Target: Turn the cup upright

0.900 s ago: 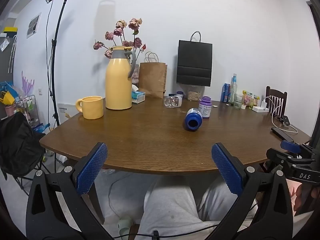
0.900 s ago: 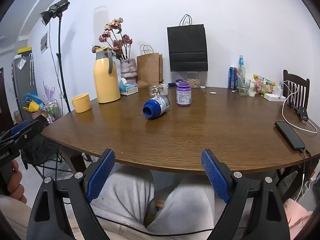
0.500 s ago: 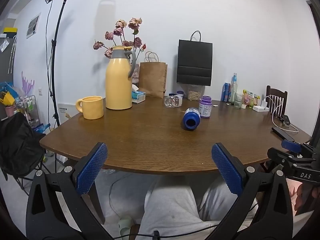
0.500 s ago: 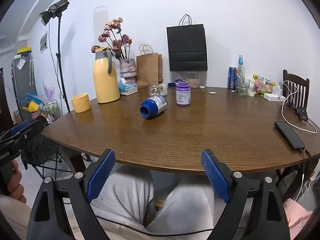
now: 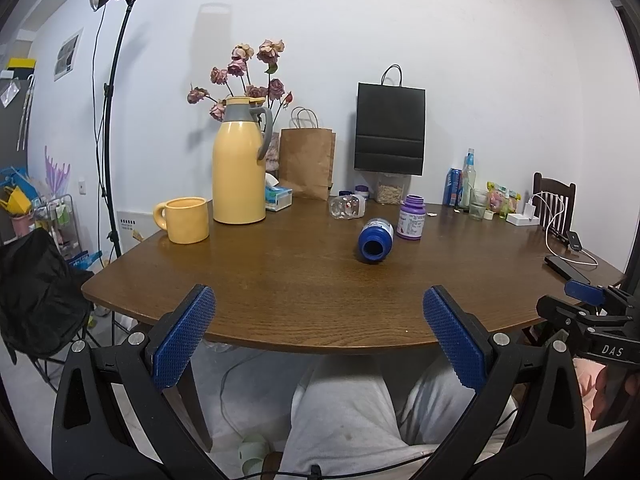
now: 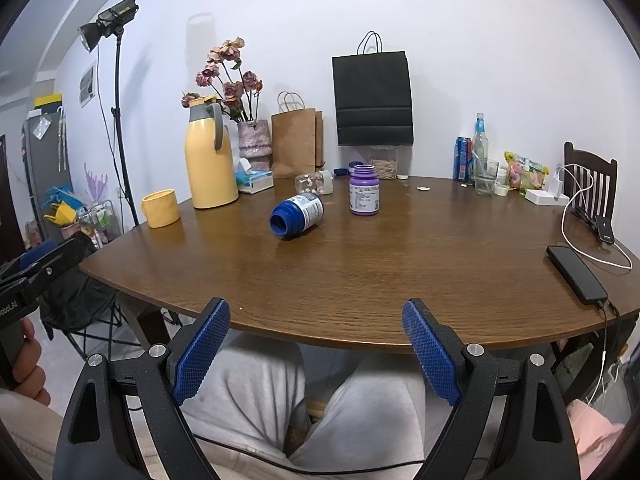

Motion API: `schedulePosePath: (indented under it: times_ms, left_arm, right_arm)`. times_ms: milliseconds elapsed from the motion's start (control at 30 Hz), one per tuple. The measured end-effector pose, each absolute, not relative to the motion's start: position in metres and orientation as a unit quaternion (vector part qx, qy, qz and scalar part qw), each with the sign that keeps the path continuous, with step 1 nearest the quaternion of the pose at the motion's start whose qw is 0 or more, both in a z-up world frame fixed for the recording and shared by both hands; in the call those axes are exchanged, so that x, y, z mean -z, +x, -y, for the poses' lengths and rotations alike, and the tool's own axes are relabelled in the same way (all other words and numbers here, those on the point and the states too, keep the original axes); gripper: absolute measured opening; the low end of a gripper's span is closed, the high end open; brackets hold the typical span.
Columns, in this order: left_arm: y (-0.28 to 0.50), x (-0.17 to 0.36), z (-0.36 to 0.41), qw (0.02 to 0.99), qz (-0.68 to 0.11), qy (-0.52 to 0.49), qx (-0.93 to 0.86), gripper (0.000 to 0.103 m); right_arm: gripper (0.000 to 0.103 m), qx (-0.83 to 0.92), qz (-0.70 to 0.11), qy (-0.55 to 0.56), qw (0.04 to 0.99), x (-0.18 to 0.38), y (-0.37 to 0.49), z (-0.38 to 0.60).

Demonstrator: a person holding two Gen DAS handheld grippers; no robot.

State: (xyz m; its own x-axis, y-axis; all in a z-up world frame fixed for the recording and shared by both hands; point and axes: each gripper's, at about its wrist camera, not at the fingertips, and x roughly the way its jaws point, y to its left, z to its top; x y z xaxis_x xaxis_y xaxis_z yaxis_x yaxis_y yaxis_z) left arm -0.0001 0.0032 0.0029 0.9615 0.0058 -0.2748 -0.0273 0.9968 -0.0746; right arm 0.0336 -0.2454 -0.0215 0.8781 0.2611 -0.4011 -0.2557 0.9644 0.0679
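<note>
Blue bottle (image 6: 297, 215) lies on its side mid-table (image 6: 360, 272), mouth toward me, long axis running away and slightly right. Both left gripper (image 5: 318, 334) and right gripper (image 6: 316, 346) wide open, empty, well short. I judge right slightly nearer.

**Both grippers wide open, hanging back**

We've got the left gripper (image 5: 318, 334) and right gripper (image 6: 316, 346) both held low over our lap, jaws spread wide, gripping nothing, pointing forward side by side.
</note>
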Motion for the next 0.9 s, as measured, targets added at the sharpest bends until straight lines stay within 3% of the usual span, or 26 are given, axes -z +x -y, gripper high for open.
schedulePosePath:
  times_ms: [900]
  left_arm:
    - [-0.0001, -0.0045, -0.0003, 0.989, -0.140, -0.038, -0.008, 0.103]
  right_arm:
    - [0.092, -0.132, -0.207, 0.007, 0.969, 0.0205, 0.0322, 0.2447]
